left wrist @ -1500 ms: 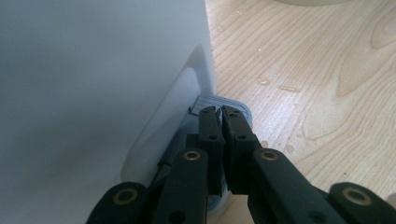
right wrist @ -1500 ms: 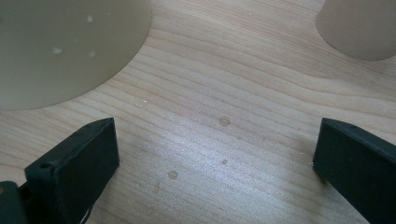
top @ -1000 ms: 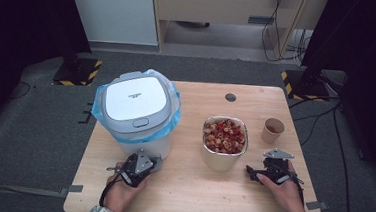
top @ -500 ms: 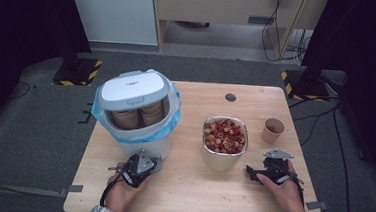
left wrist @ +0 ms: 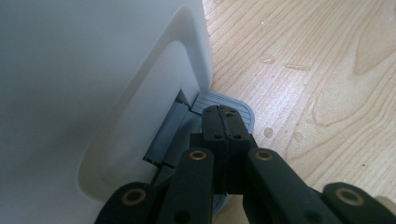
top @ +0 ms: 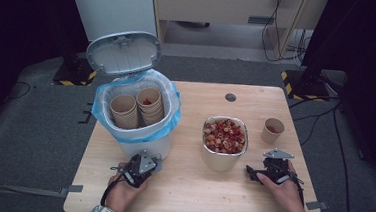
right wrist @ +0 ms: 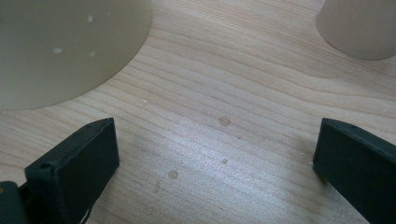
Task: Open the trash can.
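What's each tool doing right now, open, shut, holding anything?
Left tool: shut, empty, tips pressing the bin's pedal.
Right tool: open, empty, over bare table.

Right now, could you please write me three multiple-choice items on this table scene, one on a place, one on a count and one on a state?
1. Where do the shut jaws of the left gripper rest?
A. On the bin's grey pedal
B. In the metal bowl
C. On the single paper cup

2. How many stacks of paper cups stand inside the bin?
A. One
B. Two
C. Four

3. How is the bin's lid?
A. Shut
B. Lying on the table
C. Raised open

Answers:
1. A, the left gripper view shows the jaw tips on the pedal at the foot of the bin.
2. B, two stacks of paper cups show side by side in the high view.
3. C, the lid stands up behind the blue-lined opening.
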